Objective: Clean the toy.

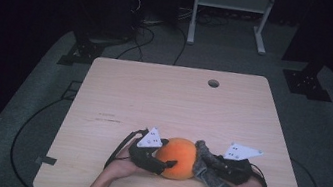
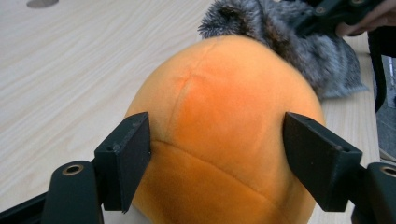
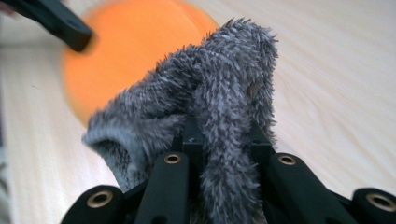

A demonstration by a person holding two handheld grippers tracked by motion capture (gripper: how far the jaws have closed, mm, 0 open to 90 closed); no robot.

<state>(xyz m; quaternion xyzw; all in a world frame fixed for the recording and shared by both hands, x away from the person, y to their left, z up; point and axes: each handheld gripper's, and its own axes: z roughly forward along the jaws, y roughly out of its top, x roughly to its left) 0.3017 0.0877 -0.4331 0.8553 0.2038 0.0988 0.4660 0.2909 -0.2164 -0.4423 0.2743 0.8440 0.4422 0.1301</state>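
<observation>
A: How do the hands sit?
B: Low at the near edge. The left gripper (image 1: 169,164) has its jaws around one orange ball (image 2: 224,135), pressing its sides. The right gripper (image 1: 210,162) is clamped tight on one grey furry cloth (image 3: 219,107) touching the ball.
A: Room?
B: The table (image 1: 173,99) beyond lies bare.

On the wooden table (image 1: 178,100), near its front edge, an orange plush ball (image 1: 180,158) sits between the two tongs. The left gripper (image 1: 163,164) reaches in from the ball's left, one black jaw lying across its front. Just right of the ball, the right gripper (image 1: 209,162) is clamped on a grey furry cloth (image 1: 213,182), which touches the ball and hangs toward the table edge. A round hole (image 1: 213,83) lies well beyond both tongs.
</observation>
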